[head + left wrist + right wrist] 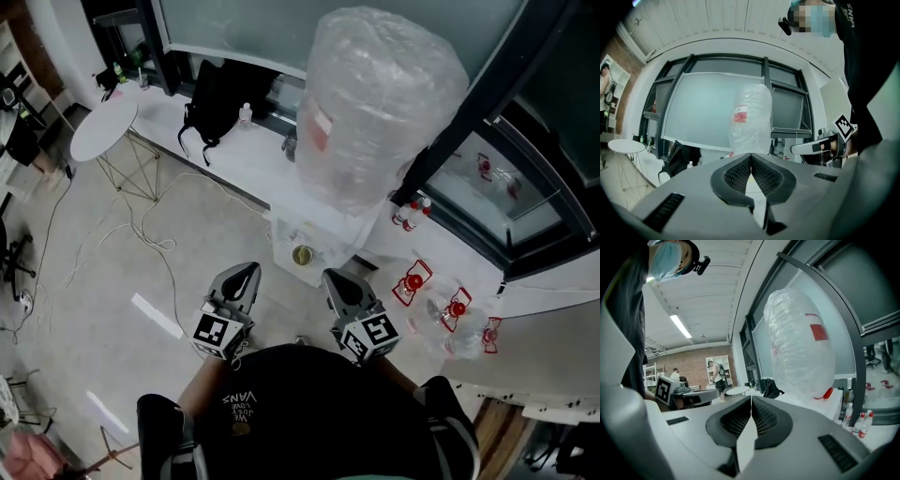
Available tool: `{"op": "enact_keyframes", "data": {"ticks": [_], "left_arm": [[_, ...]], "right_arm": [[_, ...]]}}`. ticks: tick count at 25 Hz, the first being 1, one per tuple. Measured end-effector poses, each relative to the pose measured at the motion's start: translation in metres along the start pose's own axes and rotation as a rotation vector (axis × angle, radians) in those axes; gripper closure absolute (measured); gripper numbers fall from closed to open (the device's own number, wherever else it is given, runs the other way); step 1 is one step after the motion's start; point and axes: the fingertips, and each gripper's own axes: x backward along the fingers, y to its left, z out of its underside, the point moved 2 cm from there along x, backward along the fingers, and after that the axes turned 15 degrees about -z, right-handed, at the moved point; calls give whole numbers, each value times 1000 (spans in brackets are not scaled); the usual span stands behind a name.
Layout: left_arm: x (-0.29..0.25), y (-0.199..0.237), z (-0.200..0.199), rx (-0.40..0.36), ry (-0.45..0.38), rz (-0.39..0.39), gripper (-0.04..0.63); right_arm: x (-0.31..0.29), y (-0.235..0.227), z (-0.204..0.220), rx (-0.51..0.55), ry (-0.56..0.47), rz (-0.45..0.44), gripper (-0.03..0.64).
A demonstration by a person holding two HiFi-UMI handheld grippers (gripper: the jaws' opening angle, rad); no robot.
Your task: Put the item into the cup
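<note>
Presently, findings are as follows:

- Left gripper [751, 155]: jaws are pressed together at the tips with nothing between the pads. It is held close to the person's body, low in the head view.
- Right gripper [751, 399]: jaws likewise meet at the tips and carry nothing. It sits just beside the left gripper, at its 3 o'clock.
- Cup [302, 254]: a small round vessel seen from above, at 12 o'clock from the pair of grippers. It rests on a low white block [284, 236], apart from both sets of jaws.
- Item: it cannot be told which object it is.
- Bubble-wrap roll [380, 103]: large and upright, directly behind the cup at 12 to 1 o'clock. It rises over the block and fills the middle of both gripper views.
- Red-capped bottles [457, 307]: clustered on the floor at 3 o'clock of the right gripper.
- Black backpack [214, 98]: leans on the window ledge at 11 o'clock.
- Round white table [103, 127]: stands at 10 o'clock, well apart.
- Loose cables [155, 234]: trail across the floor at 10 o'clock.
</note>
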Motion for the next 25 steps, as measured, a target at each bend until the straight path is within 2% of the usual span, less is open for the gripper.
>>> {"op": "enact_keyframes", "data": {"ticks": [12,25], "left_arm": [[19,-5,-3,17,-29,-69,575],[24,-5,0,13,-19,-81,575]], "right_arm": [[8,-1,1,11,18,-36,572],[5,2,8,-3,28,-44,572]]}}
